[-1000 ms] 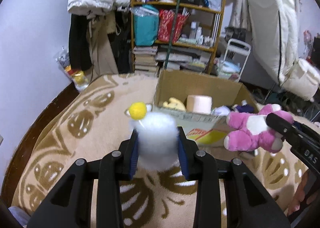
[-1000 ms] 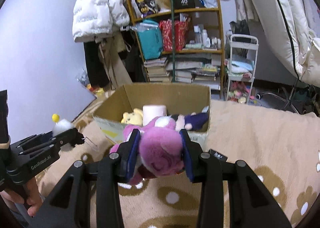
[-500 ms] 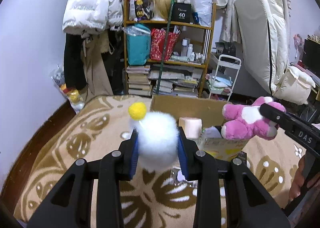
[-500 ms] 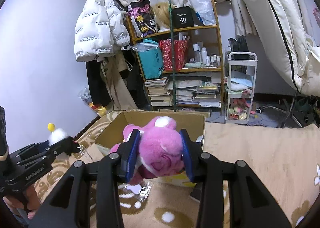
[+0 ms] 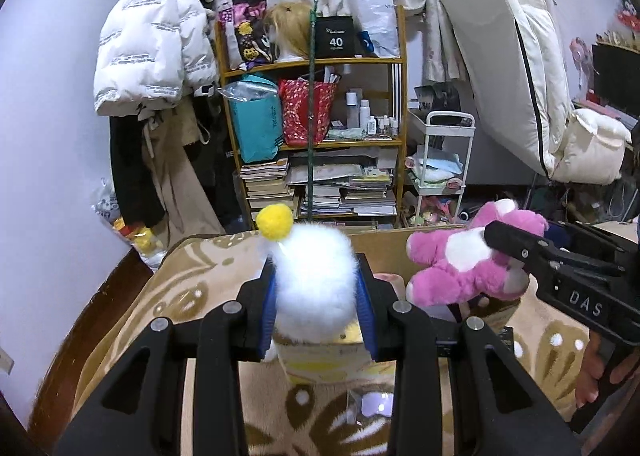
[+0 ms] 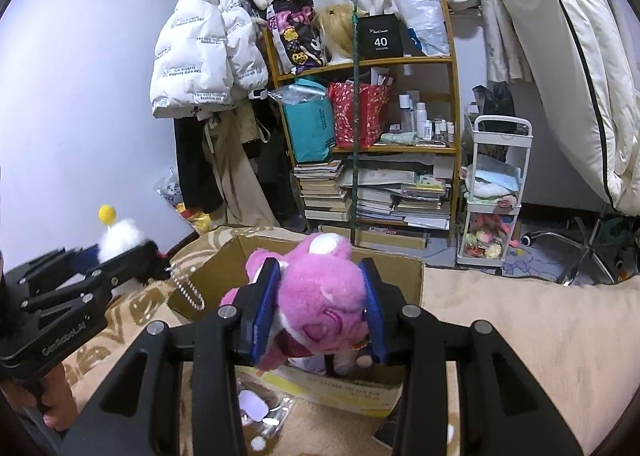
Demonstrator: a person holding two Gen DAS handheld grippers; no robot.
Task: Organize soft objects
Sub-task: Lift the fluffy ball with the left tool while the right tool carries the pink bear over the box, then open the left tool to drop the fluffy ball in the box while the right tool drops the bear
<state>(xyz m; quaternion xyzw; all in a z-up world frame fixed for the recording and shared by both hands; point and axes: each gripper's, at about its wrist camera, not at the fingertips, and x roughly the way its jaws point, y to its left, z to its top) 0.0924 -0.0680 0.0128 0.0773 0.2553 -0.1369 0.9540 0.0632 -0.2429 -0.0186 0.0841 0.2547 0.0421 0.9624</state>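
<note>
My left gripper (image 5: 318, 296) is shut on a fluffy white plush ball (image 5: 316, 280) with a yellow pompom (image 5: 274, 221), held in the air before the cardboard box (image 5: 384, 240). It also shows at the left of the right wrist view (image 6: 120, 236). My right gripper (image 6: 318, 304) is shut on a pink plush bear (image 6: 320, 292), held above the open cardboard box (image 6: 224, 268). The bear also shows in the left wrist view (image 5: 460, 268). The box's contents are mostly hidden behind the toys.
The box stands on a beige patterned rug (image 5: 180, 288). A cluttered wooden shelf (image 6: 372, 144) and hanging coats (image 6: 200, 64) are behind it, a white cart (image 6: 496, 196) to its right. A clear plastic packet (image 6: 260, 412) lies on the rug by the box.
Both grippers have risen and tilted up with their toys, moving closer to the box. The box now sits lower in both views and its inside is largely hidden.
</note>
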